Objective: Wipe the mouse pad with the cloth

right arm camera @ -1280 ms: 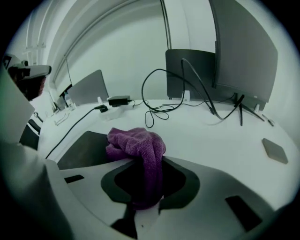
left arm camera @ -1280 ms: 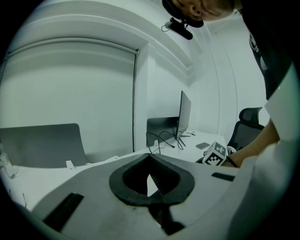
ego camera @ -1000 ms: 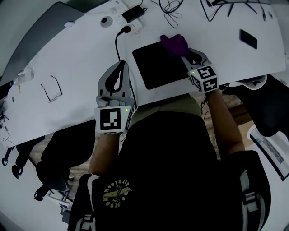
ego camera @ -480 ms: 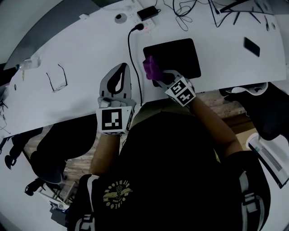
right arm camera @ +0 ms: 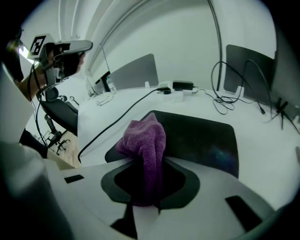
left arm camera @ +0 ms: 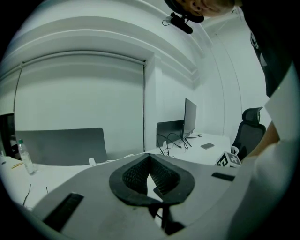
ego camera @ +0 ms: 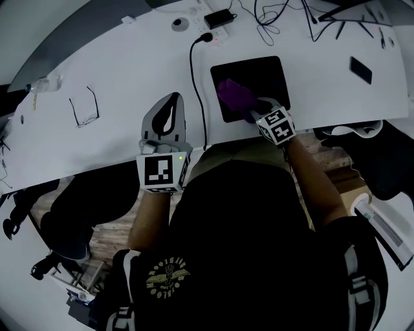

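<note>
A black mouse pad [ego camera: 260, 76] lies on the white desk [ego camera: 116, 77] in the head view. A purple cloth [ego camera: 234, 95] rests on the pad's left half, with my right gripper [ego camera: 253, 110] shut on it. In the right gripper view the cloth [right arm camera: 146, 140] hangs bunched out of the jaws over the pad [right arm camera: 206, 138]. My left gripper [ego camera: 169, 103] lies to the left of the pad, apart from it. Its jaws are shut with nothing in them in the left gripper view [left arm camera: 149, 160].
A black cable [ego camera: 196, 77] runs between the left gripper and the pad to a power strip [ego camera: 218, 22]. Glasses [ego camera: 85, 106] and a bottle [ego camera: 39, 85] lie at the far left, a phone [ego camera: 361, 70] at the right. Tangled cables [ego camera: 268, 19] cross the back.
My right gripper has dragged the cloth from the pad's far edge to its left edge, then a little rightward onto the pad. The left gripper has stayed put.
</note>
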Motion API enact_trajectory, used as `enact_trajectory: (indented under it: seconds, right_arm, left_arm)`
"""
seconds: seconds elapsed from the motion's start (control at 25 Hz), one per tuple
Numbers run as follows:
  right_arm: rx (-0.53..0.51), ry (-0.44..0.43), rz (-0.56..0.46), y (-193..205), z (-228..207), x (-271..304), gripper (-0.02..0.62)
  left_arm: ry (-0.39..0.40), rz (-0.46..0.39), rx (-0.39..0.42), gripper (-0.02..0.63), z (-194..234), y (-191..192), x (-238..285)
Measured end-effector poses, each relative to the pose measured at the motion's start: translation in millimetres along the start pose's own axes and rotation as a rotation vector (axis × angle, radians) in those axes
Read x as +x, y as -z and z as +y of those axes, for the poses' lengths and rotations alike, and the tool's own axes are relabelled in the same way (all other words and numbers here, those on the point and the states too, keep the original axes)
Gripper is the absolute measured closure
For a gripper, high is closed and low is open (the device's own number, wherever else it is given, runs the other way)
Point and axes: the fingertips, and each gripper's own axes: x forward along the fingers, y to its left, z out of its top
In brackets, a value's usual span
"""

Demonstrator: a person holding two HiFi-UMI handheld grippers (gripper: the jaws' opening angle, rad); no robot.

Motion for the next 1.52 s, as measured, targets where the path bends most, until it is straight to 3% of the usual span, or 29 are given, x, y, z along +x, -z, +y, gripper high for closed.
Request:
enact_trajectory:
  seconds: [0.36, 0.56, 0.68, 1.04, 1.32, 1.52]
  right_arm:
    - [0.166, 0.242, 0.033, 49, -102, -53, 0.505]
    - [0.193, 0.353, 0.073, 65, -125, -69, 0.505]
    - [0.194, 0.373, 0.056, 60, -124, -74, 0.505]
    - [0.167, 0.266, -0.241, -29, -83, -113, 0.505]
    - [0.113, 0.220, -0.500, -119, -64, -190, 0.505]
    - [0.052, 0.208, -0.645, -165, -69, -244, 0.506]
  left_arm:
    - [0.025, 0.001, 0.012, 0.604, -1, -1, 3]
    - [0.030, -0.017, 0.018, 0.604, -2, -10, 2]
    - [0.034, -0.027, 0.023, 0.604, -2, -17, 2]
    - [0.013, -0.052, 0.021, 0.604, 3, -33, -3]
    - [-0.014, -0.101, 0.011, 0.604, 4, -62, -15]
    - [-0.078, -0.133, 0.007, 0.604, -1, -84, -16]
